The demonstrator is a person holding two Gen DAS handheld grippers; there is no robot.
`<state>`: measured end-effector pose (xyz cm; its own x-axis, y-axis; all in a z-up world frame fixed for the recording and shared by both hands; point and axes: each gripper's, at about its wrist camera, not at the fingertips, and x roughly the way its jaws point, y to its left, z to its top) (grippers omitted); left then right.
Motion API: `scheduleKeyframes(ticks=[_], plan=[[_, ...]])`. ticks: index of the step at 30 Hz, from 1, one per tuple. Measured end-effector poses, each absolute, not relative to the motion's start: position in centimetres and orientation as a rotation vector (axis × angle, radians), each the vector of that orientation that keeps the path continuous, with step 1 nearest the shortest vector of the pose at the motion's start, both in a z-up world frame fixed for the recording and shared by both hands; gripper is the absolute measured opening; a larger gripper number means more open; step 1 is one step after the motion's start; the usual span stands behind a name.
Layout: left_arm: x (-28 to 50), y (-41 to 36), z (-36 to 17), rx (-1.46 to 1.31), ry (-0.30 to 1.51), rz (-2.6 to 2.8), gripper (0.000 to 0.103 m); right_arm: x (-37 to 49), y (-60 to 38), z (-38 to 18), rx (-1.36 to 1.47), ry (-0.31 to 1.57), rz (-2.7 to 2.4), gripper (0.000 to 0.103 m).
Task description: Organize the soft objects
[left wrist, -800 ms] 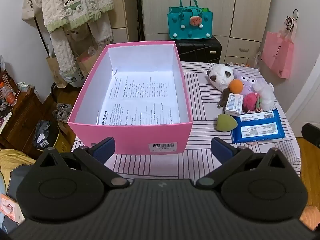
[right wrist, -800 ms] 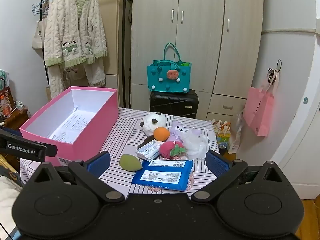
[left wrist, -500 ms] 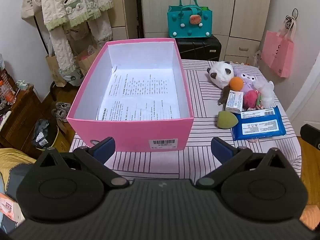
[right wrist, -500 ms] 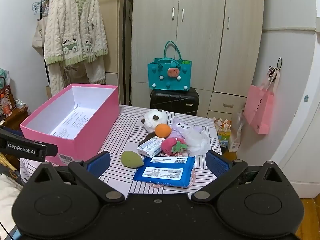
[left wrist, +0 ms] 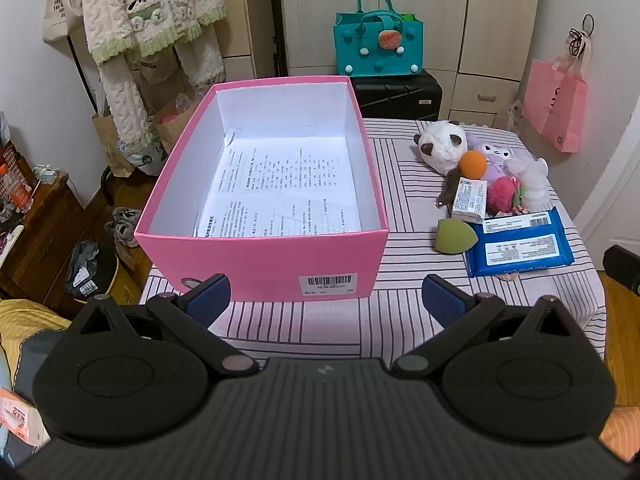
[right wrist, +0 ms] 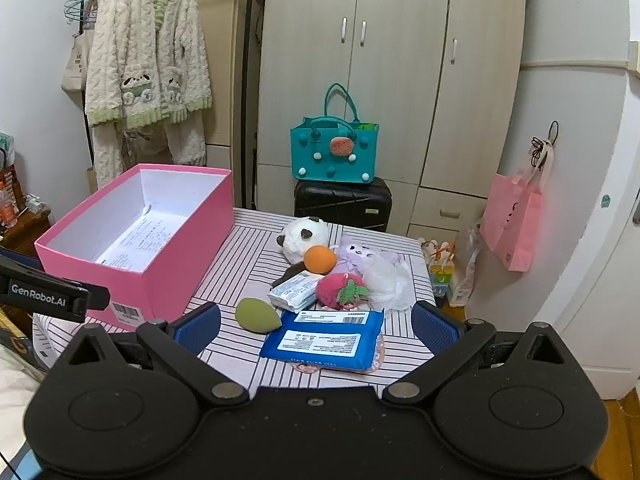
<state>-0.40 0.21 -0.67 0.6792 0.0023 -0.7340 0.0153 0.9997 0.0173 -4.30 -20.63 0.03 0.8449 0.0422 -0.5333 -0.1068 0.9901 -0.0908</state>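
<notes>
1. Both sets of jaws stand wide apart and hold nothing: the left gripper (left wrist: 324, 294) hangs in front of the pink box's near wall, the right gripper (right wrist: 316, 326) just short of the heap of soft things.
2. At the left of the tabletop (left wrist: 304, 320) the pink box (left wrist: 264, 256) holds only printed paper sheets (left wrist: 280, 196), so by my judgement nothing is sorted yet.
3. Everything is left to do: to the right lie the green sponge (right wrist: 257, 315), the tissue pack (right wrist: 294, 291), the blue wipes pack (right wrist: 326, 340), the panda plush (right wrist: 302, 237), the orange ball (right wrist: 319, 259), the pink strawberry plush (right wrist: 340, 290) and the purple plush (right wrist: 356, 254), crowded and touching.
4. Striped cloth between box and heap leaves a carrying lane; the wipes pack lies near the tabletop's near edge, and the plushes near the right edge.
</notes>
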Motion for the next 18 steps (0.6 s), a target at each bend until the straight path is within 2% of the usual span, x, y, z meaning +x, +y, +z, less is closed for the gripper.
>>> scheduleKeyframes(ticks=[18], plan=[[-0.55, -0.05, -0.79, 0.027, 0.819, -0.014, 0.103, -4.35, -20.88, -0.32, -0.117, 0.560, 0.068, 0.103]])
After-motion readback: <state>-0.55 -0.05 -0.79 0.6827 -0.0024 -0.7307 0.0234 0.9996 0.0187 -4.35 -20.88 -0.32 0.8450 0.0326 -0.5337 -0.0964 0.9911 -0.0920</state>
